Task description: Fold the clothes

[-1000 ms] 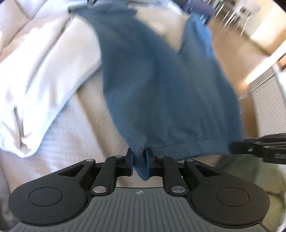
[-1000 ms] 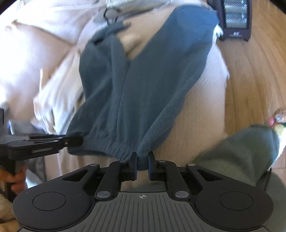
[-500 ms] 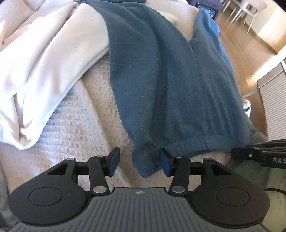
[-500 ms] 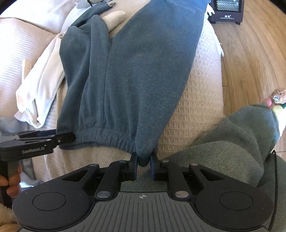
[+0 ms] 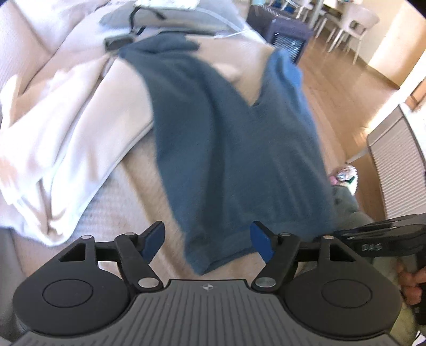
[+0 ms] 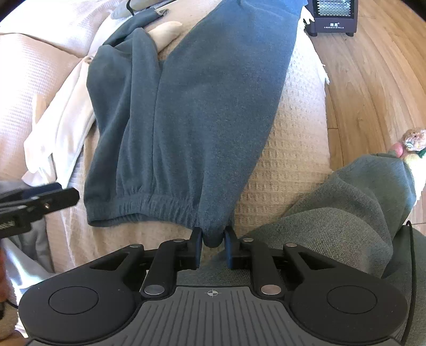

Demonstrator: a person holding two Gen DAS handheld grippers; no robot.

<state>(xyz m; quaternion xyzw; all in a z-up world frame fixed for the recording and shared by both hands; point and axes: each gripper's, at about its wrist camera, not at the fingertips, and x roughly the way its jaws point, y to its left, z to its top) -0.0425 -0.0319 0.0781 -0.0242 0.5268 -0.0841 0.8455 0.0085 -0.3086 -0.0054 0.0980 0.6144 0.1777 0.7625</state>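
1. Left gripper: jaws opening wide, pads clear of the trousers whose waistband corner lies between them.
2. Right gripper: jaws easing apart, the other waistband corner bunched between them.

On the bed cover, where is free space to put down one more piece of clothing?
Bare beige cover lies right of the blue pants, up to the bed edge by the wood floor. A narrower bare strip runs between the pants and the white cloth. The far end is crowded with a gray item and a black cord.
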